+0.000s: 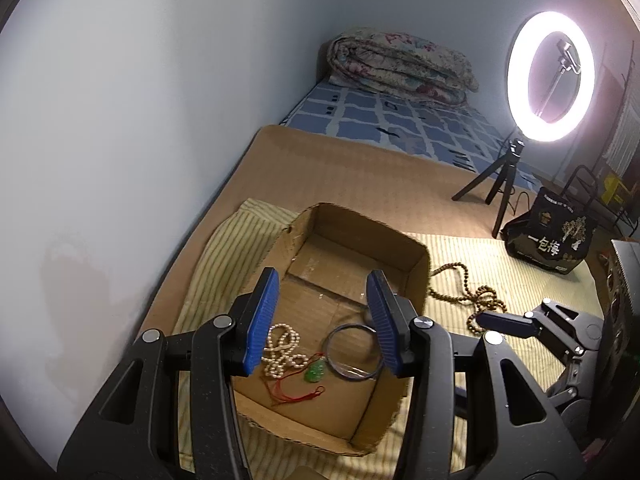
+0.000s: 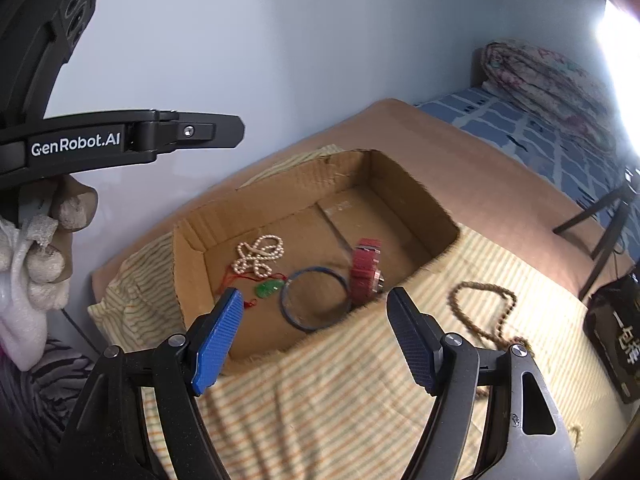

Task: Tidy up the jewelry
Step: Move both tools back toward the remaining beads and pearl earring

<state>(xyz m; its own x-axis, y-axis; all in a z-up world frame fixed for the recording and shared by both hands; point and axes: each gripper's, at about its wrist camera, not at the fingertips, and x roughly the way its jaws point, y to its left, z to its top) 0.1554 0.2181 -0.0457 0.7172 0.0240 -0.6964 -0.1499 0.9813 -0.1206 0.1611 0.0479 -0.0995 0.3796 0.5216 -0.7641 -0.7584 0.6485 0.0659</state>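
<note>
Right wrist view shows your right tongs (image 2: 312, 340) spread and empty, just outside the cardboard box (image 2: 416, 196). Left tongs (image 1: 324, 324) gape empty above it. Right of the box lies the brown bead strand (image 2: 484, 312): limp, light, slippery; pinch a bunched loop.

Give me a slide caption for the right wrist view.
Open right tongs above a cardboard box holding pearls, jade pendant, blue bangle, red bracelet.

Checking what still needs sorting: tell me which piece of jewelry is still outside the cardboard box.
The brown bead string, lying looped on the striped cloth right of the cardboard box. The pearl strand, green pendant, blue bangle and red bracelet lie inside.
</note>
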